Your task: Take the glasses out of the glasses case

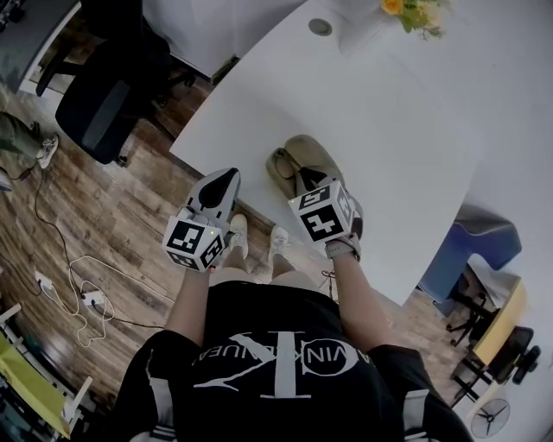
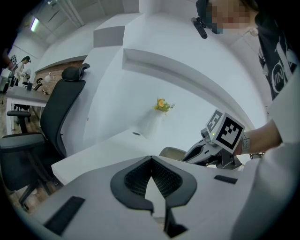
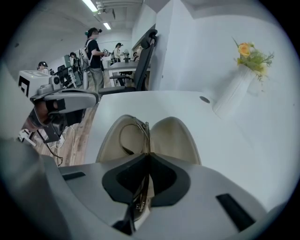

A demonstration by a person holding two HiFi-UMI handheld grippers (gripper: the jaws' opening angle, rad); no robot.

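Observation:
An open beige glasses case (image 1: 302, 154) lies near the front edge of the white table (image 1: 380, 121). In the right gripper view its two shells (image 3: 174, 136) spread apart, and thin-framed glasses (image 3: 139, 132) stand up from the left shell. My right gripper (image 3: 149, 155) points steeply down over the case and is shut on the glasses' frame, which runs between the pads. In the head view that right gripper (image 1: 307, 183) covers the case's near end. My left gripper (image 1: 227, 177) hovers at the table's edge left of the case, shut and empty (image 2: 151, 158).
A white vase with yellow flowers (image 1: 413, 12) stands at the table's far side, near a round cable hole (image 1: 320, 27). A black office chair (image 1: 102, 104) is left of the table. Cables and a power strip (image 1: 91, 298) lie on the wooden floor. People stand at desks in the background (image 3: 93, 51).

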